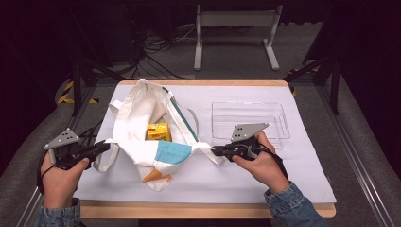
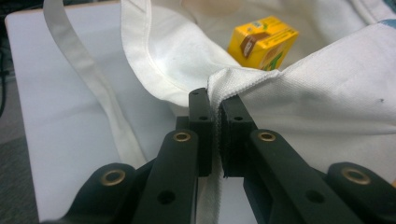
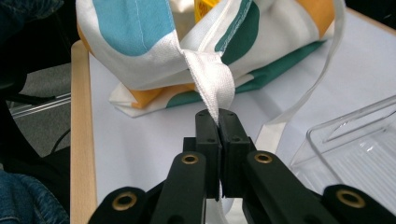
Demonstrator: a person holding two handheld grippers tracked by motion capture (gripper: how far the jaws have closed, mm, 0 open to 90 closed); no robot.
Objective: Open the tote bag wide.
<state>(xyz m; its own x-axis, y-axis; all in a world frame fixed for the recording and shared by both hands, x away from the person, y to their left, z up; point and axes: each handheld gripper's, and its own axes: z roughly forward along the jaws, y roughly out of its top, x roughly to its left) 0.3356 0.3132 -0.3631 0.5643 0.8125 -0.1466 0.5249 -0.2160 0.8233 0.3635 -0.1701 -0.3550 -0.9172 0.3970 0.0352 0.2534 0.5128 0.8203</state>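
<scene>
A white cloth tote bag [image 1: 142, 120] with blue, orange and green patches lies on the table, its mouth held open. A yellow carton [image 1: 158, 132] sits inside it, also seen as the yellow carton [image 2: 262, 41] past the rim. My left gripper [image 1: 105, 147] is shut on the bag's left rim [image 2: 233, 81]. My right gripper [image 1: 216, 151] is shut on the bag's strap [image 3: 212, 86] at the right side. The bag [image 3: 187, 51] is stretched between the two grippers.
A clear plastic tray [image 1: 249, 124] stands empty at the right, just beyond my right hand. A white mat [image 1: 283, 179] covers the wooden table [image 1: 208, 210]. A loose strap [image 2: 88, 74] trails over the mat. Table legs and cables lie on the floor beyond.
</scene>
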